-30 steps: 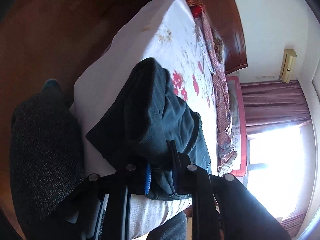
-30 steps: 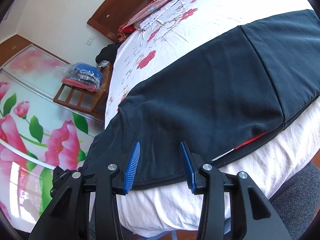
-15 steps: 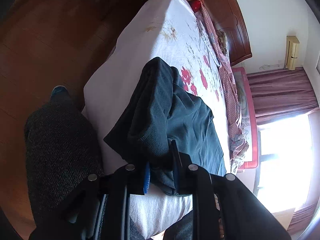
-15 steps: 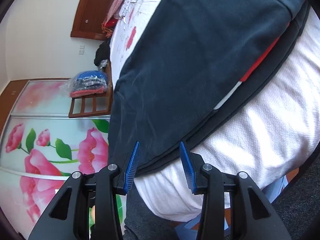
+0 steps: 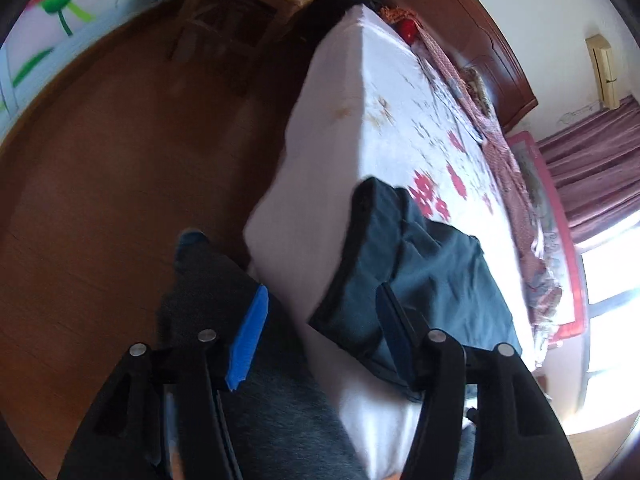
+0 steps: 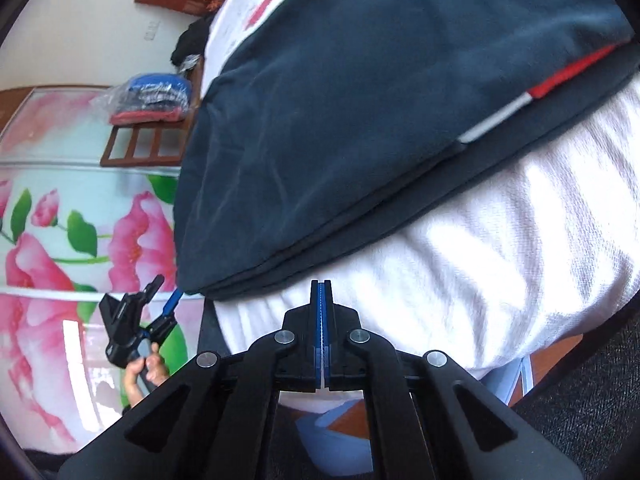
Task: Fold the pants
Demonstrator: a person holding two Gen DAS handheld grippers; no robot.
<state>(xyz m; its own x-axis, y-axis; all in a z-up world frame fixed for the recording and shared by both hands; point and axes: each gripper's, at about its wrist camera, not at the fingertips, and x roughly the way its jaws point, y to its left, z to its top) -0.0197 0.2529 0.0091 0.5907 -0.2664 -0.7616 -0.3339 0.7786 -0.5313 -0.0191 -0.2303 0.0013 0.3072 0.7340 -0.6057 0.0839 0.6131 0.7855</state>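
The dark navy pants [image 5: 432, 276] lie folded in layers near the edge of the bed [image 5: 396, 128]. In the right wrist view the pants [image 6: 360, 92] fill the top, with a red and white stripe at the fold edge. My left gripper [image 5: 320, 320] is open and empty, just off the bed edge beside the pants. It also shows in the right wrist view [image 6: 160, 300], held at the pants' left corner. My right gripper [image 6: 321, 296] is shut on nothing, just below the pants' near edge over the white sheet.
The bed has a white floral sheet and a wooden headboard [image 5: 472, 28]. A wooden chair [image 6: 140, 144] with a bagged bundle stands by the flowered wardrobe [image 6: 60, 240]. Brown wooden floor [image 5: 100, 180] lies left of the bed. Curtains and a bright window [image 5: 600, 264] are at right.
My left gripper has let go of the pants and opened, and the pants dropped onto the bed. My right gripper has shut and drawn back from the pants' edge.
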